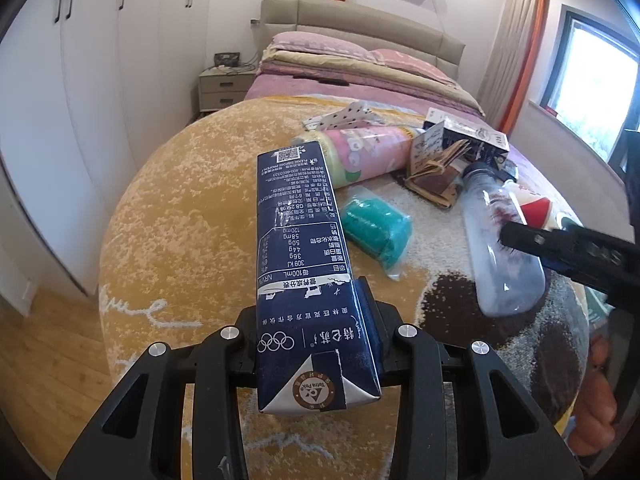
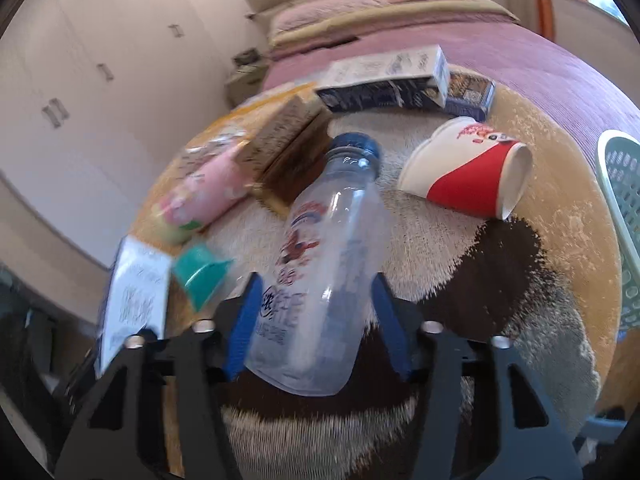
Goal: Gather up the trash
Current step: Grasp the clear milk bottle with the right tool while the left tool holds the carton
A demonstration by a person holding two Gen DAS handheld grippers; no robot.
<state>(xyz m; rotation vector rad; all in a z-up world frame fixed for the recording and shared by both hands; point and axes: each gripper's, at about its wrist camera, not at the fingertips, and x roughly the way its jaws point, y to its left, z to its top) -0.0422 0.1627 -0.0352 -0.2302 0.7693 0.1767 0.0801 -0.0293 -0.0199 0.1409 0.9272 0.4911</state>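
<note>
My left gripper is shut on a dark blue milk carton and holds it above the rug. My right gripper has its blue pads on both sides of a clear plastic bottle with a blue cap, lying on the rug; the bottle also shows in the left wrist view. A red and white paper cup lies on its side to the right. A pink bottle, a green packet, a brown cardboard piece and a blue and white box lie on the rug.
The round yellow and brown rug lies on a wood floor. A green mesh basket stands at the right edge. A bed is behind, white wardrobes to the left.
</note>
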